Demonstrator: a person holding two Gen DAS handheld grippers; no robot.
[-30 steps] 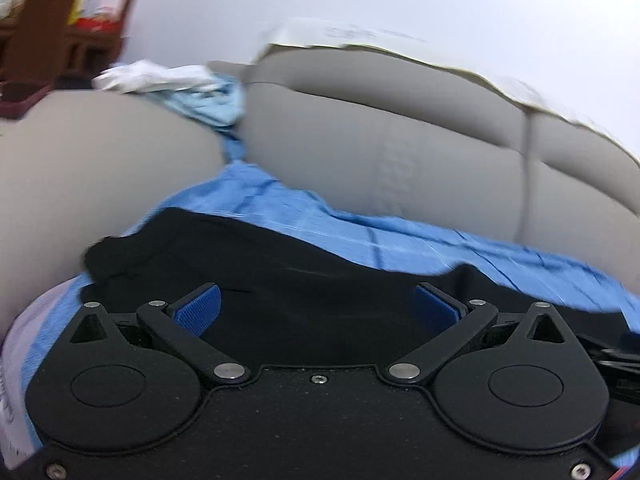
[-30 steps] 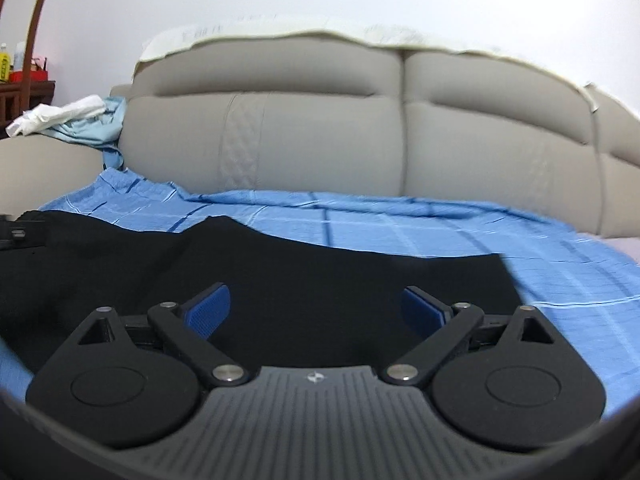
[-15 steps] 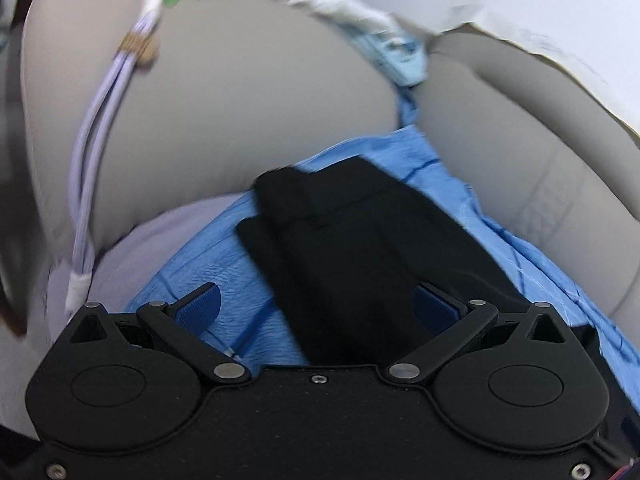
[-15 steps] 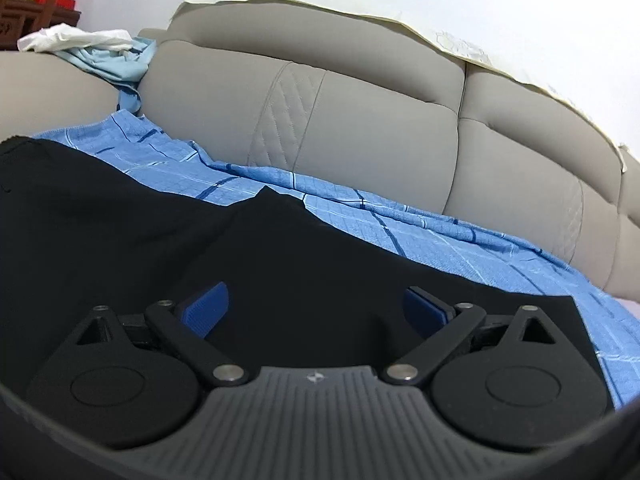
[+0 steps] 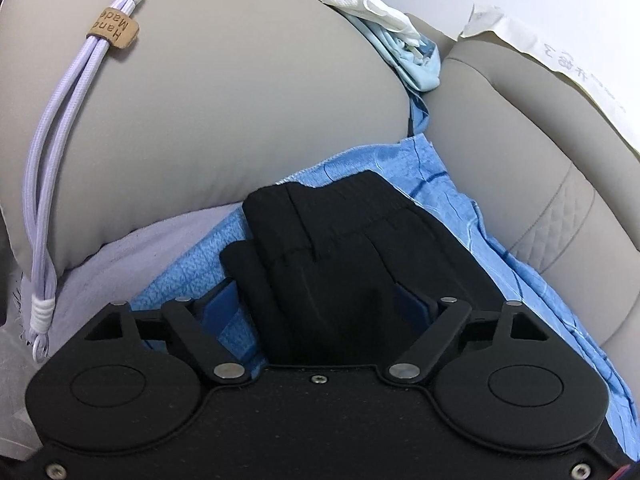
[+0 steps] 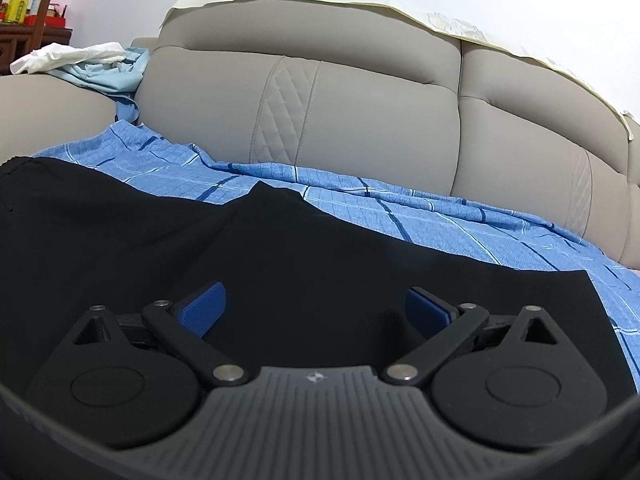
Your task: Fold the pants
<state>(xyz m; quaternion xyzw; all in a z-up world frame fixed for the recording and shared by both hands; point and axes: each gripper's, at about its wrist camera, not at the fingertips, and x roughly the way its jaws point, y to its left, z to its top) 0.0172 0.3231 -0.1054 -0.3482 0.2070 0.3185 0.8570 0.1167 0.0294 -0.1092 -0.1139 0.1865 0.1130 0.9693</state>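
Black pants (image 5: 344,256) on blue sheet (image 5: 452,196), left claw (image 5: 316,300) closing around waistband folds, right claw (image 6: 316,304) open above pants, sofa backrest (image 6: 360,92) at twelve o'clock

One pair of black pants (image 5: 352,248) lay on one blue checked sheet (image 6: 360,196) spread over one grey sofa (image 6: 360,100). Two grippers were in view, the left gripper (image 5: 316,300) and the right gripper (image 6: 316,304), each with two blue pads. One lilac cord (image 5: 60,128) carried one brown tag (image 5: 114,32). One white cloth (image 6: 68,56) sat atop one pale blue garment (image 6: 112,72).
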